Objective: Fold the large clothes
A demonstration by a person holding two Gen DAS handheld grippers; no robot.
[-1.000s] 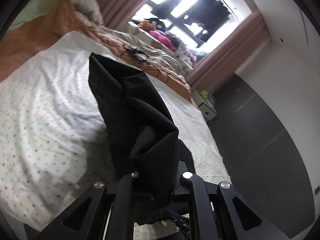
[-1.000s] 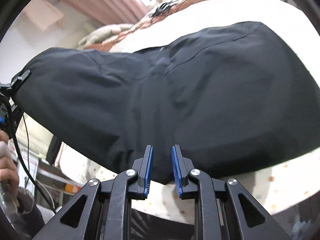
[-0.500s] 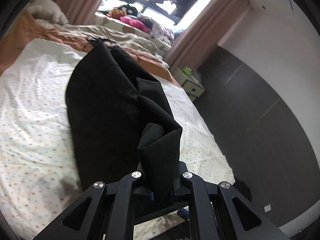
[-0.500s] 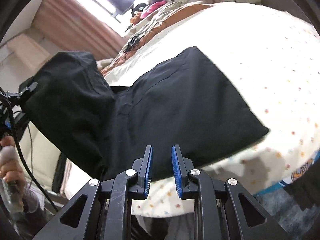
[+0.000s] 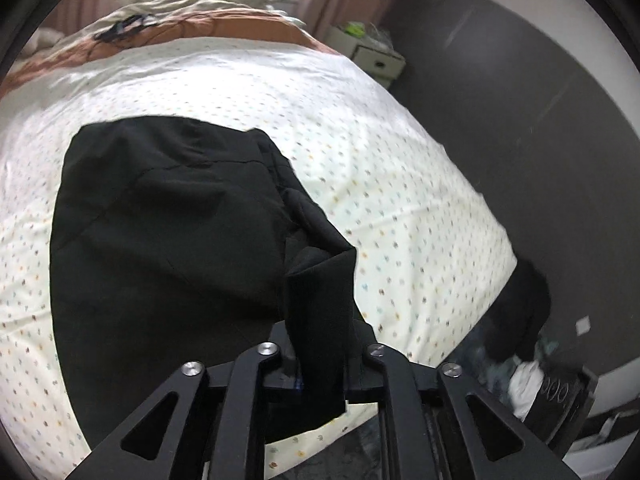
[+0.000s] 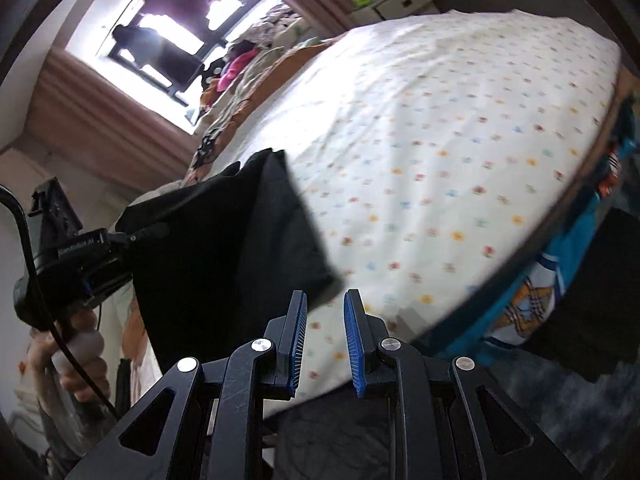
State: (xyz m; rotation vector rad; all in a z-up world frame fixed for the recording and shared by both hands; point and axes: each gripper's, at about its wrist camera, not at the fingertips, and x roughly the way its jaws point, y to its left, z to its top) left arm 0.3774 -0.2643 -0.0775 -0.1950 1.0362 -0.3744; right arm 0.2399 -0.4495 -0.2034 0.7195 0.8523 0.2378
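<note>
Since a second ago the garment [image 5: 168, 240] went from hanging to lying mid-frame on the dotted bed [image 5: 400, 184]. My left tongs [image 5: 320, 354], jaws just easing apart, pinch its matte black folded corner. Right tongs [image 6: 325, 330]: slightly spread, empty.

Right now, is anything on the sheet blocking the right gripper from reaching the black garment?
Nothing visible. The right gripper is empty, jaws apart, with only bare dotted bed sheet between it and the black garment, whose edge the left gripper holds.
</note>
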